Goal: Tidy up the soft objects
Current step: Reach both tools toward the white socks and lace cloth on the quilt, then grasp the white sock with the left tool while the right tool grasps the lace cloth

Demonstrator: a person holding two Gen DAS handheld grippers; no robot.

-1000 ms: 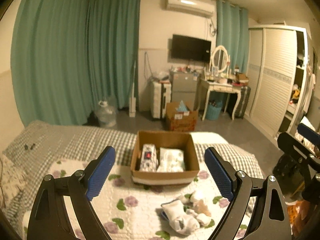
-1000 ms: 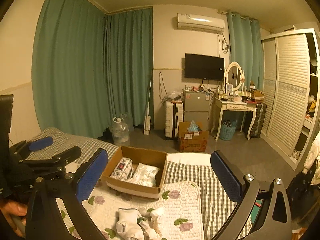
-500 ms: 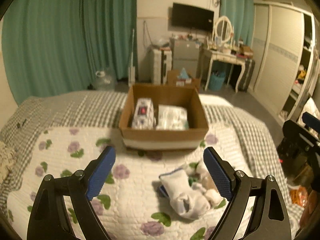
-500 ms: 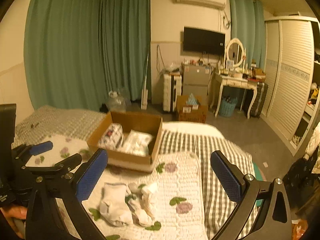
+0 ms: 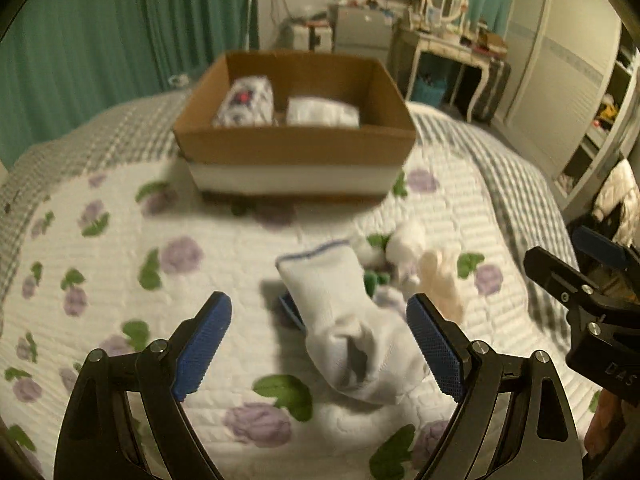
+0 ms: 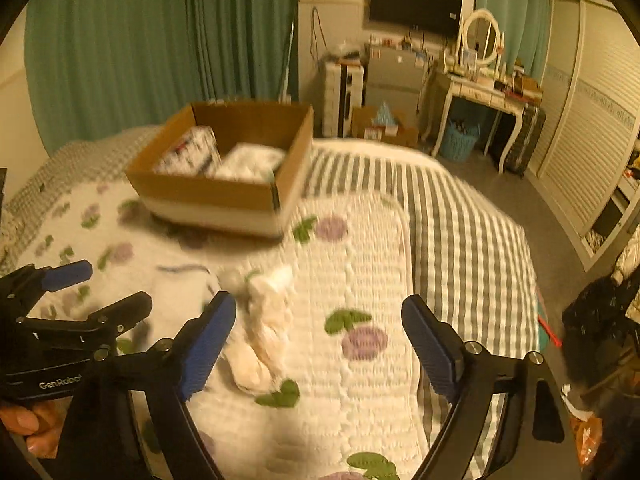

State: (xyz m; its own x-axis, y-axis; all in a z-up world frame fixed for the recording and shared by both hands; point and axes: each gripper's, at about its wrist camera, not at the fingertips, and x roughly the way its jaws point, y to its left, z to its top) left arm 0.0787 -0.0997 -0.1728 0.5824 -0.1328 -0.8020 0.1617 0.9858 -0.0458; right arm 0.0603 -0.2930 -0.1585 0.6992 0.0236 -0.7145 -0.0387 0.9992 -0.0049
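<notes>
The left gripper [image 5: 318,338] was recorded with jaws wide, framing but not pressing a white sock [image 5: 344,328]; the right gripper [image 6: 318,344] was recorded with jaws closing on nothing, a cream sock [image 6: 264,344] lying just inside its left finger. Two wrapped soft packs were noted already in the cardboard box [image 5: 296,148]; the loose socks on the floral quilt [image 5: 120,280] were judged still to be sorted. A checked bedspread [image 6: 460,232], green curtains [image 6: 140,48] and a dressing table [image 6: 484,92] were listed beyond.
</notes>
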